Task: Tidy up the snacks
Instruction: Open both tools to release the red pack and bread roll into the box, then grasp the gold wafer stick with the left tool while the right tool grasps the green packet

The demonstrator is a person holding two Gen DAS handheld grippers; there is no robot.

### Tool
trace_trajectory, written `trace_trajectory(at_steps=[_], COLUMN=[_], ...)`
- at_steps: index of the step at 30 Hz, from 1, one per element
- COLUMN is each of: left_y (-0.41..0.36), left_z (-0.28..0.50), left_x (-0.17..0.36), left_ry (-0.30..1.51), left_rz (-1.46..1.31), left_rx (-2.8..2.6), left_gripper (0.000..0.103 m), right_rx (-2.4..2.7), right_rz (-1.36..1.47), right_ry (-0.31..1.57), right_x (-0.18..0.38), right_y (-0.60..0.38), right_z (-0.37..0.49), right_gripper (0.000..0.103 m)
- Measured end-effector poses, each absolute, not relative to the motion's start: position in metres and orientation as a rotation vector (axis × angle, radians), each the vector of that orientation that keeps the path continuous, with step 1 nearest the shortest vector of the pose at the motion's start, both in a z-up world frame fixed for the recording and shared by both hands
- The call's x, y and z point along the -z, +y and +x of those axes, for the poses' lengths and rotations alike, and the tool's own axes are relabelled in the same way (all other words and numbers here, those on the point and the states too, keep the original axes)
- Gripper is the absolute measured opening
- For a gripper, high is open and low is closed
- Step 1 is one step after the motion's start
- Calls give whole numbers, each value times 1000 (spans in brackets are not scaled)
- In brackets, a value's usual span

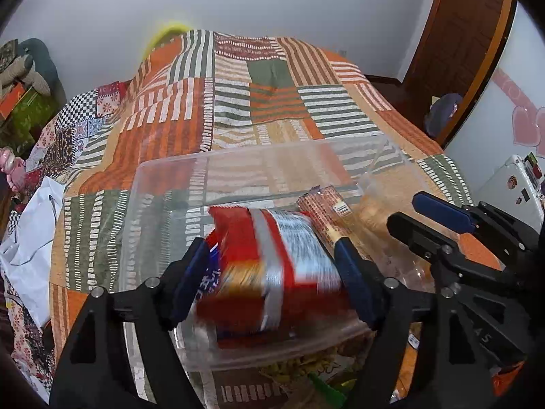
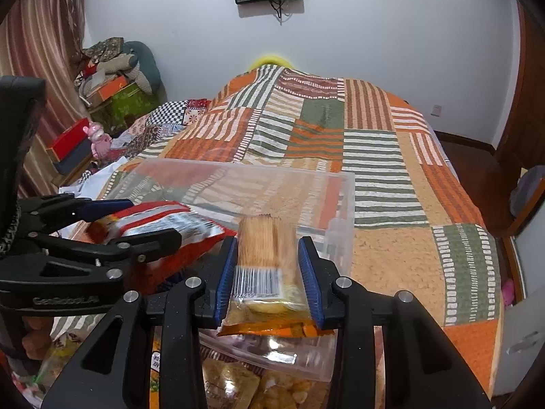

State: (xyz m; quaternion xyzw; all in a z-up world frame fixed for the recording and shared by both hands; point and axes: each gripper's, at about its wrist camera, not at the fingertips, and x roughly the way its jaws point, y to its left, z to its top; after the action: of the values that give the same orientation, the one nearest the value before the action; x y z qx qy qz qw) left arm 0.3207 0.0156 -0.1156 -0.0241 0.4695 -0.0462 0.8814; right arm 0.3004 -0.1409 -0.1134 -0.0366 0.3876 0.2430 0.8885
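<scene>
**Two snack packs over the clear bin**

Left gripper (image 1: 272, 272) straddles a red snack bag (image 1: 272, 269), blurred; pads look just off it, hard to be sure. Right gripper (image 2: 269, 279) pinches a narrow cracker pack (image 2: 267, 266) by its barcode end. Both packs hang over the clear plastic bin (image 2: 344, 204) on the patchwork bedspread (image 2: 391, 170). More snacks (image 2: 238, 388) lie below.
</scene>
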Motion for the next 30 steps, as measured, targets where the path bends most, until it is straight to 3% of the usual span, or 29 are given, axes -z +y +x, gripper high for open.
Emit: trace_trajectory(at_steps=[4, 15, 30], left_y=[18, 30, 43], left_z=[309, 256, 174], left_x=[107, 76, 78], left_ry=[962, 868, 851], left_rz=[-61, -93, -99], left_rx=[103, 86, 68], left_gripper=[76, 78, 83], right_rx=[-503, -515, -544], right_rz=[-67, -51, -42], right_ry=[796, 729, 660], right_x=[108, 84, 69], right_y=[-147, -156, -167], right_z=[297, 265, 203], right_gripper=[40, 42, 49])
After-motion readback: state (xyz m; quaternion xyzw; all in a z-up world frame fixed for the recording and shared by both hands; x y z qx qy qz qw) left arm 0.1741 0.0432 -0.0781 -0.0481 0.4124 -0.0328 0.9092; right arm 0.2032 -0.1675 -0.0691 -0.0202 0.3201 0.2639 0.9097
